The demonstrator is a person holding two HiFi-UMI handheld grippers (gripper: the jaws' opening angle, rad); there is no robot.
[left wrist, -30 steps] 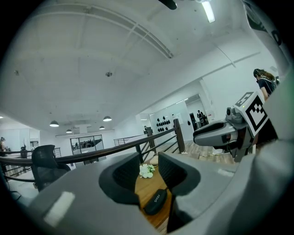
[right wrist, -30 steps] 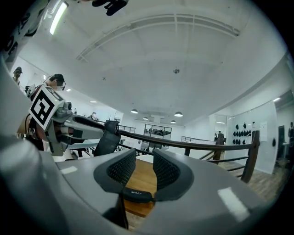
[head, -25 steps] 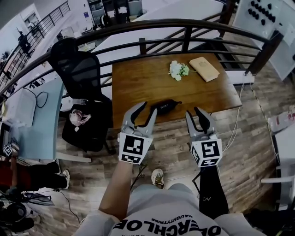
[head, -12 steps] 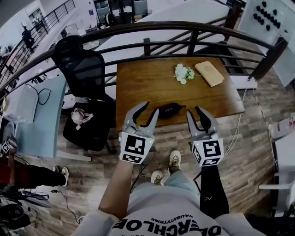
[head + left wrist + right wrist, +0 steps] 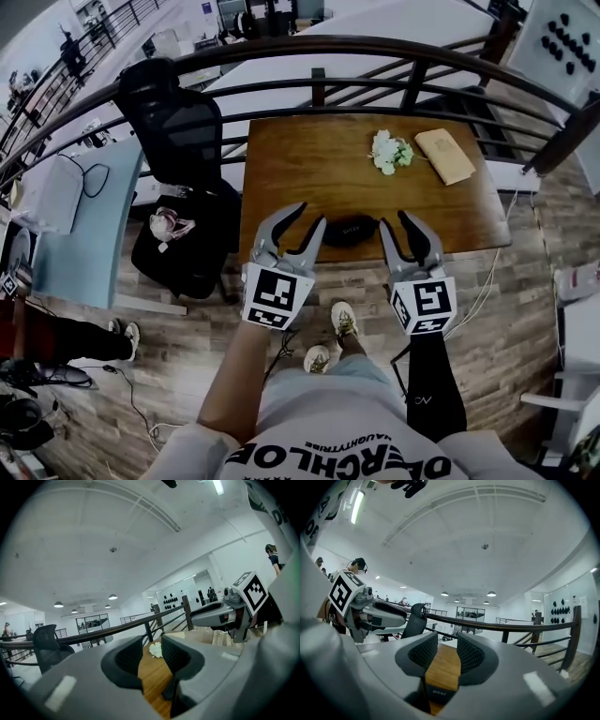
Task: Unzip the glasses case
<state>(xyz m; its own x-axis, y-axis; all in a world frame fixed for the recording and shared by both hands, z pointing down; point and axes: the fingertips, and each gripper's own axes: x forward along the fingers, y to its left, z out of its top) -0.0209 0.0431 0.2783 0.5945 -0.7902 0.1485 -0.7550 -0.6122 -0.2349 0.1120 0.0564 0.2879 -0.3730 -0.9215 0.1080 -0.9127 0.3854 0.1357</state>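
- Holding both grippers at the near edge of the wooden table (image 5: 309, 159), we flank the black glasses case (image 5: 352, 230) lying there between them.
- Our left gripper (image 5: 309, 217) has its jaws well apart, gripping nothing.
- Our right gripper (image 5: 396, 223) has its jaws apart and just been opening; the case shows low in their gap, unpressed.

I read SHERY in small pale letters on the black glasses case (image 5: 438, 692) in the right gripper view, large upside-down black lettering across the white shirt (image 5: 337, 457), too distorted for me to read
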